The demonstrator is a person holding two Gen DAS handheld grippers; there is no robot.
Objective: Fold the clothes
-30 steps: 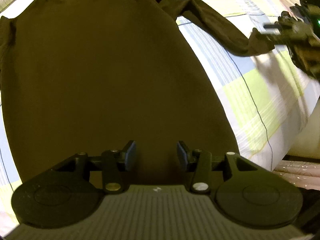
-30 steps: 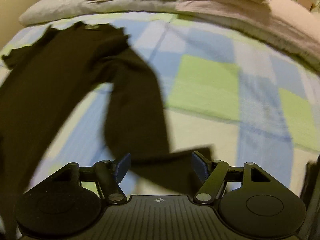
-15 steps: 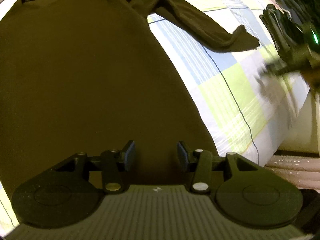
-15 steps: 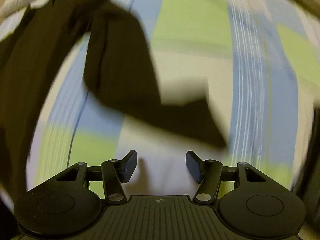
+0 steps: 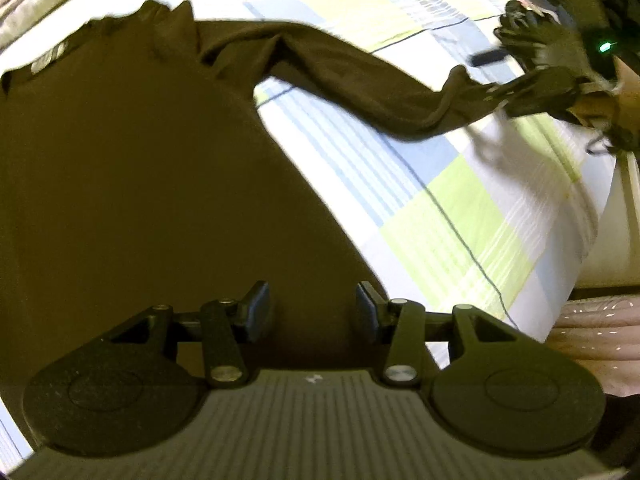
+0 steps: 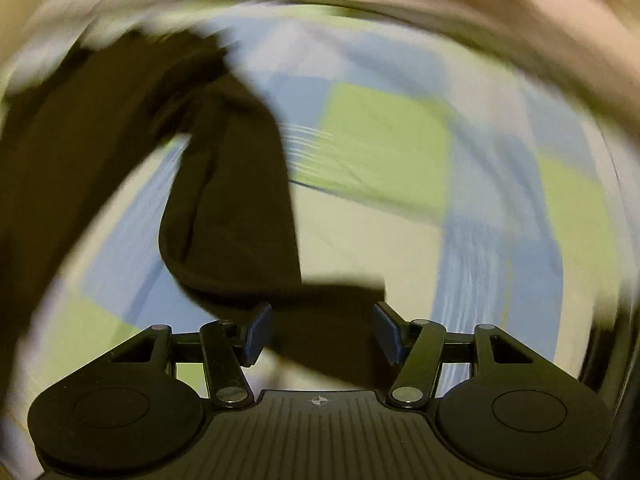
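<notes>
The long-sleeved top (image 5: pixel 132 184) is a plain dark brown, with a pale label at its neck. The bedsheet (image 5: pixel 460 216) under it is checked in lime green, light blue and white with thin stripes. Both tools are black with blue pads (image 5: pixel 256 312).

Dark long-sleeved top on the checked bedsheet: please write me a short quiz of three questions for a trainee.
1. True or false: the left gripper is closed on the dark long-sleeved top.
2. Which colours has the checked bedsheet? A: red and black. B: green, blue and white. C: plain grey.
3. Which part of the top stretches sideways over the bedsheet?
Key: 1 false, it stands open above it; 2 B; 3 the sleeve.
</notes>
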